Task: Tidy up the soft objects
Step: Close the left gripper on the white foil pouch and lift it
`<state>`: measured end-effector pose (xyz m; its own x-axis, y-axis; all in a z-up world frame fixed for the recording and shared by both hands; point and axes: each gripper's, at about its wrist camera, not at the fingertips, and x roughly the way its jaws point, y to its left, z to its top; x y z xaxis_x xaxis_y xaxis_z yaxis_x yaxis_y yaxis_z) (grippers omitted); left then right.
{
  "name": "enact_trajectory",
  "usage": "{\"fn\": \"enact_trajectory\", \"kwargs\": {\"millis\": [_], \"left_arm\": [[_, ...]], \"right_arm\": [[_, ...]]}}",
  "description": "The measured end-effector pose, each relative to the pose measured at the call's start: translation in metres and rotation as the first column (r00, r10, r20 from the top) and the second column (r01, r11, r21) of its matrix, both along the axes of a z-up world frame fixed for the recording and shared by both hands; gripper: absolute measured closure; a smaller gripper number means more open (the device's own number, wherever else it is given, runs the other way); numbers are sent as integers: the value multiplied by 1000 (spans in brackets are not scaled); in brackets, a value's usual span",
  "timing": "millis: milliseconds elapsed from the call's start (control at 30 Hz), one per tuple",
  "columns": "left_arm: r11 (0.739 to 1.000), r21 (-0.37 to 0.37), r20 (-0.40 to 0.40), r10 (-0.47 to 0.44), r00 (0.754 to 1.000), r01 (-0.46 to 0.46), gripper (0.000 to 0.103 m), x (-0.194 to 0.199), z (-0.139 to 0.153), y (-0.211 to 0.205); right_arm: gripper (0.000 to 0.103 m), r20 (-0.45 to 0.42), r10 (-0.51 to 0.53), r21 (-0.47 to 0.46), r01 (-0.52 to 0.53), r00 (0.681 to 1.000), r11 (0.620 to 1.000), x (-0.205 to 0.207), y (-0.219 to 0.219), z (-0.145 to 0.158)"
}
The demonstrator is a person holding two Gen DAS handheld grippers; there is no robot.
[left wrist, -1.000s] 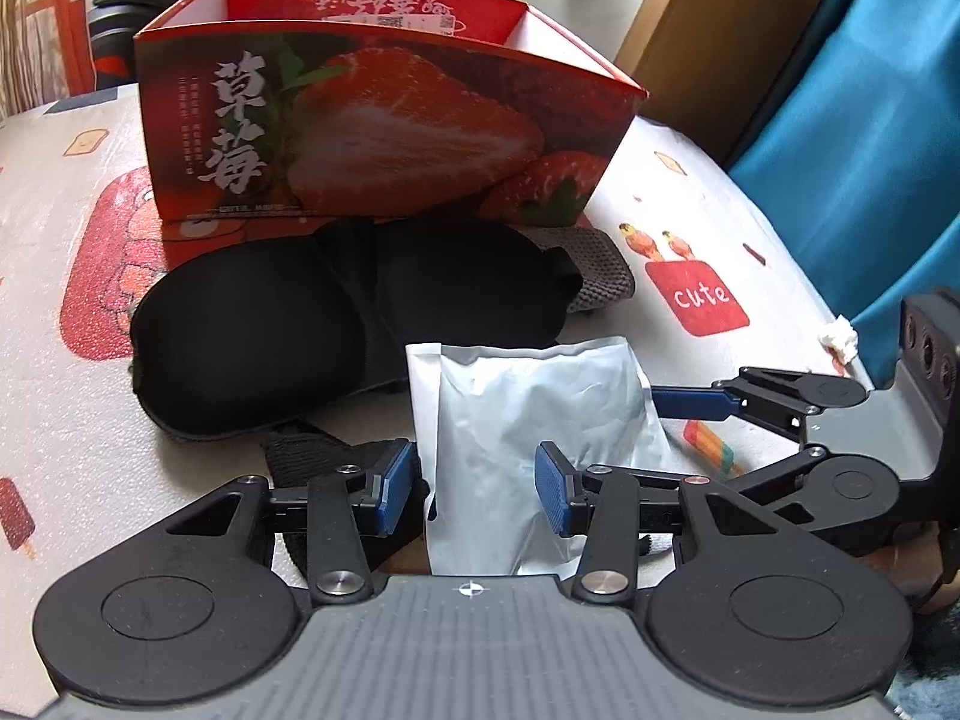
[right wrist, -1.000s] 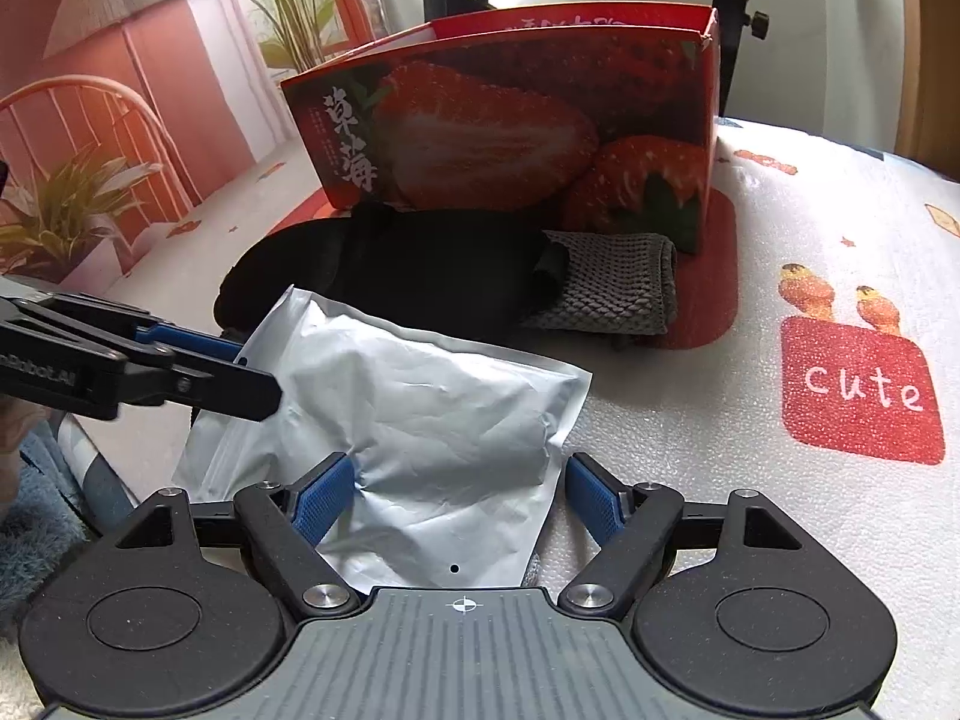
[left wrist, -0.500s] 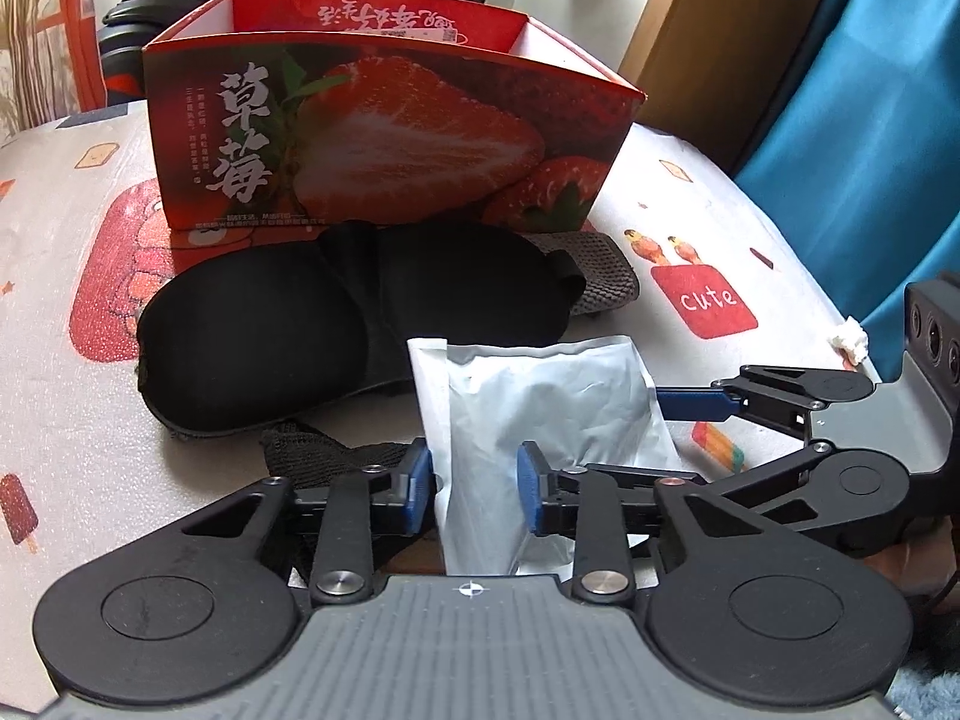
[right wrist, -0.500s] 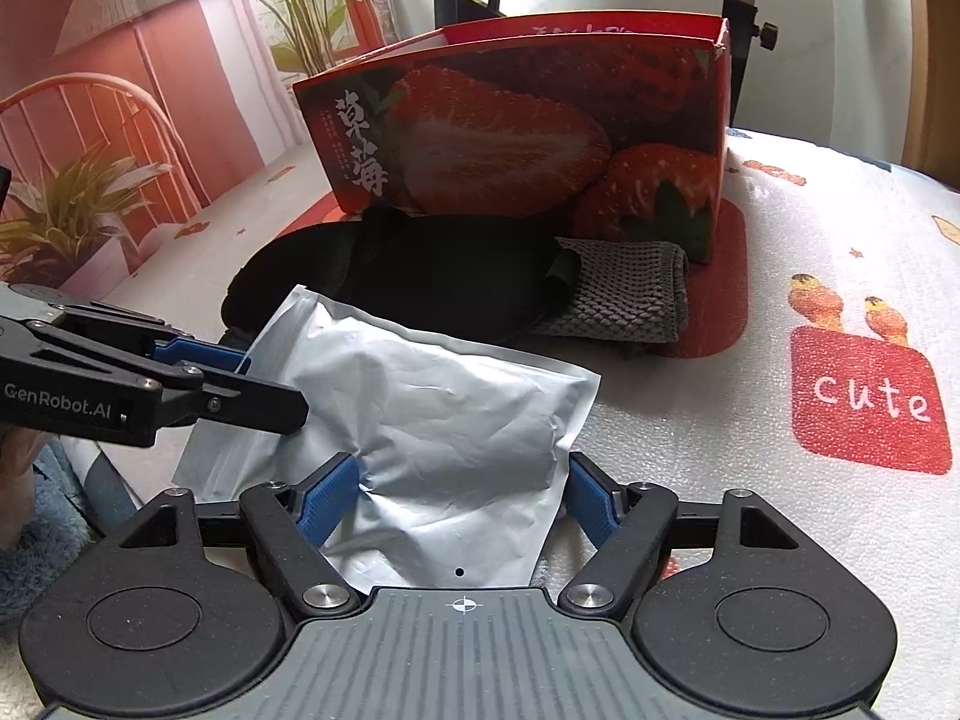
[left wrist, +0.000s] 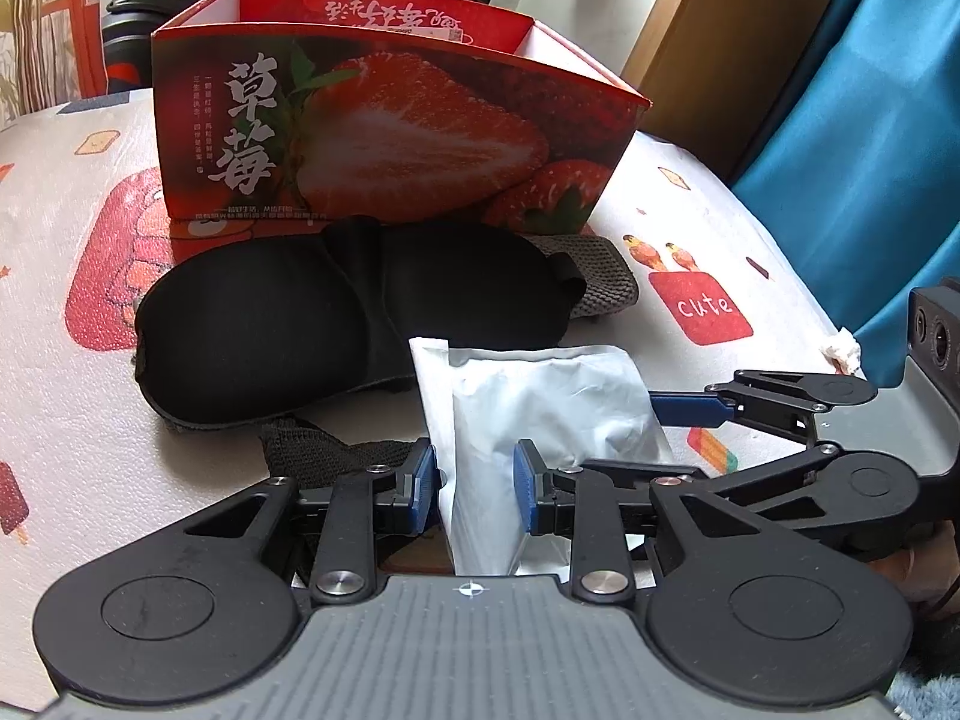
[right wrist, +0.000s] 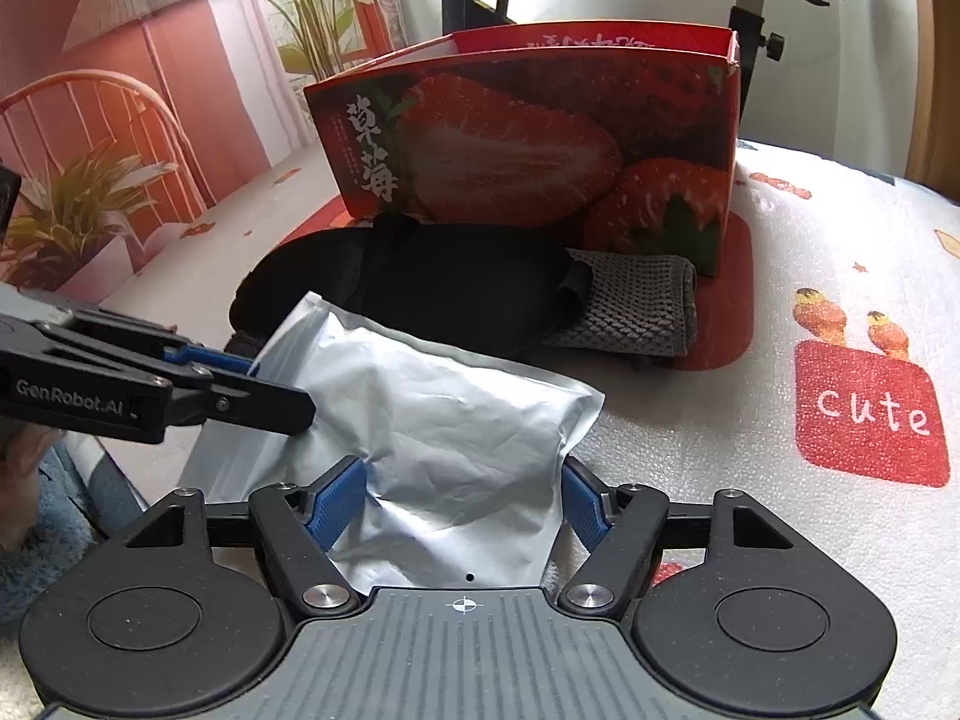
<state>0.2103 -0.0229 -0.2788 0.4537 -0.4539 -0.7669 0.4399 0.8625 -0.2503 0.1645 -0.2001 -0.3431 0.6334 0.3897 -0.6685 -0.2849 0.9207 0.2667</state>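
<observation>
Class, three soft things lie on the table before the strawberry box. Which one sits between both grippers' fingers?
The white foil pouch. The black eye mask and grey knitted cloth lie farther back against the strawberry box, untouched.

white pouch point(right wrist: 456, 420) btwn r gripper point(right wrist: 465, 504) pads (apart)

Bright daylight, sharp focus, heavy fisheye bend.
Soft shadows ahead of both tongs; edges curve, corners vignette dark; no motion blur.

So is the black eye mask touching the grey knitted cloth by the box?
Touching. In the right wrist view the black eye mask overlaps the grey knitted cloth's left edge, its strap tab lying on the knit.
</observation>
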Motion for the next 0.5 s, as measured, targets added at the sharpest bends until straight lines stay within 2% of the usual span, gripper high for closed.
{"fn": "enact_trajectory", "kwargs": {"millis": [67, 200, 300, 500], "left_arm": [[1000, -3, -2, 0, 1000, 0, 73, 0, 0, 1], [1000, -9, 0, -2, 1000, 2, 74, -2, 0, 3], [1000, -18, 2, -4, 1000, 4, 75, -3, 2, 4], [999, -44, 1, 22, 1000, -22, 75, -4, 6, 13]], "right_arm": [[42, 4, 2, 30, -3, 1000, 1000, -1, -1, 2], [51, 14, -3, 22, 2, 1000, 1000, -2, -1, 6], [53, 29, -1, 27, 1, 1000, 1000, -3, -3, 11], [58, 73, 37, -5, -37, 997, 999, -6, 3, 25]]}}
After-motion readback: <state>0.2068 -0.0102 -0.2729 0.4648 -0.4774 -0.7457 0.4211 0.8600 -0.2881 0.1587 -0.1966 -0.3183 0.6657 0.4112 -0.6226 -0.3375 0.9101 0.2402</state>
